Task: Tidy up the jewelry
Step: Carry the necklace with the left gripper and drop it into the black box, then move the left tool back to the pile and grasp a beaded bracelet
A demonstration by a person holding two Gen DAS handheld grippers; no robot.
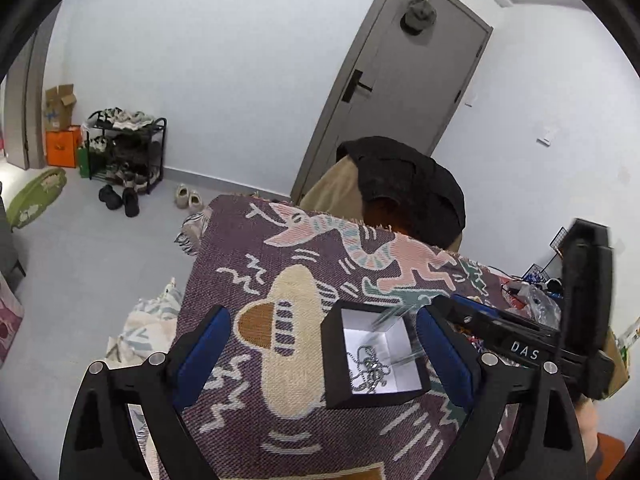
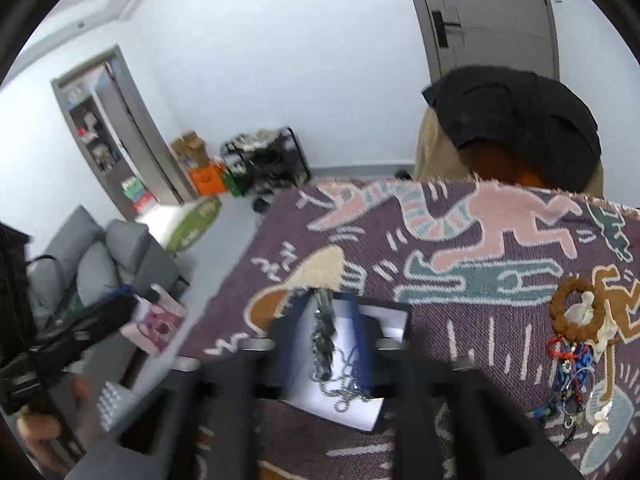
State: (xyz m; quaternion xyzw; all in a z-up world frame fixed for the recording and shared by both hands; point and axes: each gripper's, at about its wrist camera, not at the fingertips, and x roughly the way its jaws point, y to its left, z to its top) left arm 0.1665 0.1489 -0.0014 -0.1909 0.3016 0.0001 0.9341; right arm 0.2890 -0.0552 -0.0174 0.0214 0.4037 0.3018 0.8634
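Left gripper spread wide, astride the box on the cloth, grasping nothing. Right gripper above the box, pinching the chain, mostly coiled inside. Step: lowering it in. Next: let go, clear of the rim.

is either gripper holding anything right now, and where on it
The right gripper pinches the silver chain near its upper end; the rest pools in the black box. The left gripper holds nothing, open around the box.
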